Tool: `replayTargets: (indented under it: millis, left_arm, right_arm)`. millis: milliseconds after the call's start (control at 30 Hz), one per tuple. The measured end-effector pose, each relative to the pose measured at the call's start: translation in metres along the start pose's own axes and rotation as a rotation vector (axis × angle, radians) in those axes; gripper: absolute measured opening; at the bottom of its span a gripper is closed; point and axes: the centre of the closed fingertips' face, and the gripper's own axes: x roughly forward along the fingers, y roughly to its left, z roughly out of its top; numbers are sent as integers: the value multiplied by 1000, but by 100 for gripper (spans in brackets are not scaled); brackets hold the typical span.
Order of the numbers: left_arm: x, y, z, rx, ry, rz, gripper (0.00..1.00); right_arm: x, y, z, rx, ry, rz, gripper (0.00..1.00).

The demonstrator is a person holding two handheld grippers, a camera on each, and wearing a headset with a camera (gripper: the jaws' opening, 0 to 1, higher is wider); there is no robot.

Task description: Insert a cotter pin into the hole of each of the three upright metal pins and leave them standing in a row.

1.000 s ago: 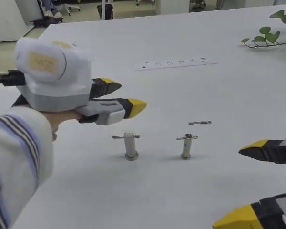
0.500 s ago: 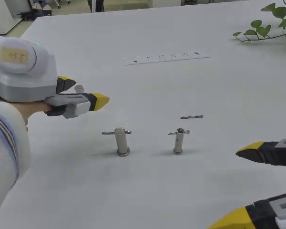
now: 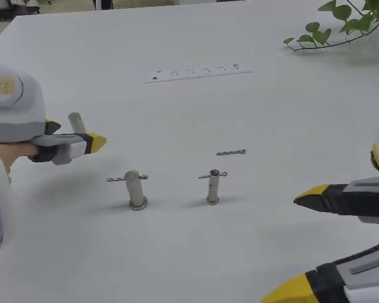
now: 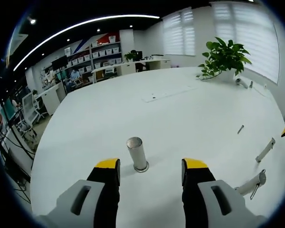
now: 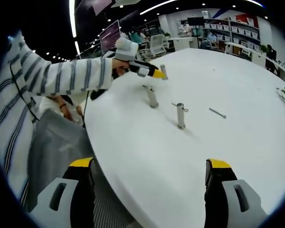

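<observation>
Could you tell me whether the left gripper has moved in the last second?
Yes. Judged against the left cottered pin, the left gripper has gone left: its tips were about in line with that pin and now sit well left of it, by the bare pin.

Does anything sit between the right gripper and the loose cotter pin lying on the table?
Nothing visible. Bare white table separates the open right gripper from the thin loose metal cotter pin; the nearest upright steel pin stands off to the side.
</observation>
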Motion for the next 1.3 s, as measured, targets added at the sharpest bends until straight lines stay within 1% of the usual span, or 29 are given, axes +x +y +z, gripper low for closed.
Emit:
replayTargets:
  millis: [33, 67, 100, 200, 333, 467, 533, 567, 600, 633, 700, 833, 933, 1100, 1200, 1233, 1267, 1300]
  left_arm:
    - [1, 1, 0, -18, -6, 5, 50]
    - [3, 2, 1, -25, -17, 10, 49]
    - [4, 2, 1, -24, -17, 11, 49]
    - [8, 5, 0, 3, -4, 33, 47]
    - [9, 4, 3, 40, -15, 51, 44]
    - [14, 7, 4, 36, -14, 60, 37]
    - [15, 6, 3, 34, -4, 62, 35]
    - [15, 5, 1, 45, 7, 65, 34]
    - [16, 7, -2, 68, 22, 74, 31]
    - [17, 8, -3, 87, 28, 80, 30]
    - [17, 11, -1, 75, 24, 90, 26]
    - [20, 21, 3, 47, 10, 116, 24]
    - [21, 27, 3, 56, 19, 129, 21]
    - [26, 28, 6, 36, 12, 122, 21]
    - [29, 27, 8, 42, 9, 114, 19]
    - [30, 25, 8, 47, 10, 105, 15]
    - [31, 21, 8, 50, 13, 81, 13]
    - [31, 24, 7, 47, 17, 98, 13]
  right_arm:
    - [0, 0, -1, 5, 1, -1, 98]
    - [0, 0, -1, 8, 2, 0, 98]
    - [0, -1, -3, 12, 4, 1, 98]
    - [2, -1, -8, 14, 21, 5, 97]
    - [3, -1, -9, 20, 22, 8, 97]
    - [5, -3, -12, 32, 23, 6, 97]
    - [5, -4, -14, 33, 28, 3, 97]
    - [4, -4, -15, 34, 33, 2, 97]
    - [4, -5, -16, 37, 36, 1, 97]
    - [4, -6, -18, 42, 40, -1, 96]
    - [4, -7, -20, 45, 47, -1, 96]
    - [3, -9, -22, 52, 52, -3, 96]
    - [4, -10, -24, 56, 67, -2, 95]
    - [4, -11, -26, 59, 75, -1, 95]
    - [4, -11, -26, 56, 79, -2, 95]
    - [3, -12, -26, 56, 79, -4, 95]
    - [3, -12, -26, 56, 77, -5, 95]
    - [3, -13, -25, 57, 77, -6, 95]
